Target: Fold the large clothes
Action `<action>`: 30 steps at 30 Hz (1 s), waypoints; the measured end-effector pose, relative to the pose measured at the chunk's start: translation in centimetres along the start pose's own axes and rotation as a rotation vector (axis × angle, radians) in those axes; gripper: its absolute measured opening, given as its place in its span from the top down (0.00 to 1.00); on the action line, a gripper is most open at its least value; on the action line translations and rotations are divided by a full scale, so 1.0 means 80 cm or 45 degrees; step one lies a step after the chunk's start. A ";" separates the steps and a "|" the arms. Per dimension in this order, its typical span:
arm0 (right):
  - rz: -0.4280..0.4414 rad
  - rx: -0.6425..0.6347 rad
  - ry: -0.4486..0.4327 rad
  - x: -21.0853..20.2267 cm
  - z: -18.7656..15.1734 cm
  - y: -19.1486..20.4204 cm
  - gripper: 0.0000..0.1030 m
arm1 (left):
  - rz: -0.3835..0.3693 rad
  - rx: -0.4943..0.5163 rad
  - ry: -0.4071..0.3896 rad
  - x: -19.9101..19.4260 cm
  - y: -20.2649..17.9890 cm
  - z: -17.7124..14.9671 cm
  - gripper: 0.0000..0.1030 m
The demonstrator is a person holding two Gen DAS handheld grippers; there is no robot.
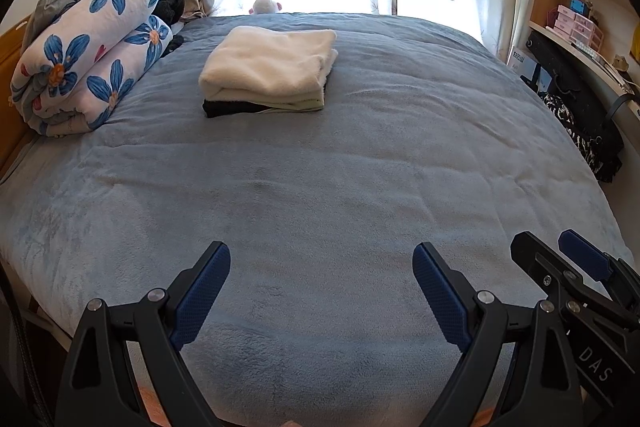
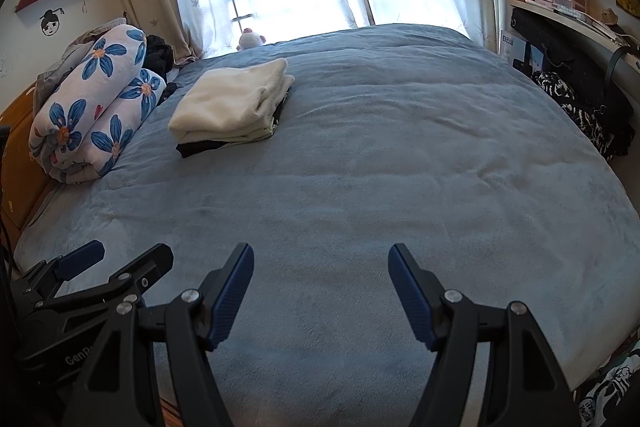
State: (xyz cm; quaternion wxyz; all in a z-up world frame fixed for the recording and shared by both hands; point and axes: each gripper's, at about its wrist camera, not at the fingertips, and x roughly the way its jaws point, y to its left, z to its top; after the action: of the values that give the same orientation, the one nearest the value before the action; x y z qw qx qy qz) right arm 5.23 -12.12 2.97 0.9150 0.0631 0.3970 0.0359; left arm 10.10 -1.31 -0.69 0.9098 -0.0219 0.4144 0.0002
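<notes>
A stack of folded clothes (image 1: 270, 67), cream on top and a black piece at the bottom, lies on the far left part of the blue-grey bed cover (image 1: 360, 167). It also shows in the right wrist view (image 2: 232, 103). My left gripper (image 1: 321, 255) is open and empty, above the near edge of the bed. My right gripper (image 2: 321, 255) is open and empty beside it. The right gripper shows at the lower right of the left wrist view (image 1: 552, 247), and the left gripper shows at the lower left of the right wrist view (image 2: 128, 253).
A rolled quilt with blue flowers (image 1: 84, 55) lies at the bed's left edge by the wooden headboard (image 1: 8, 55). A small plush toy (image 1: 266, 4) sits at the far edge below the curtained window. A desk with shelves (image 1: 580, 39) and a black-and-white garment (image 1: 576, 131) stand right of the bed.
</notes>
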 end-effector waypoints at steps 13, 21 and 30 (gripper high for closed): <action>0.000 0.005 0.000 0.001 0.000 -0.001 0.32 | 0.000 0.001 0.003 0.001 -0.003 -0.001 0.11; 0.000 0.005 0.001 0.001 0.000 -0.002 0.32 | -0.003 0.003 0.006 0.002 -0.003 0.000 0.11; 0.000 0.006 0.001 0.001 -0.001 -0.002 0.32 | -0.003 0.004 0.012 0.003 -0.002 -0.001 0.11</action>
State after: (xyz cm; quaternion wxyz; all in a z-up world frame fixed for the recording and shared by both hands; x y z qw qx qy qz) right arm 5.24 -12.27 2.81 0.9147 0.0651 0.3973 0.0350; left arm 10.24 -1.49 -0.93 0.9078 -0.0209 0.4188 -0.0018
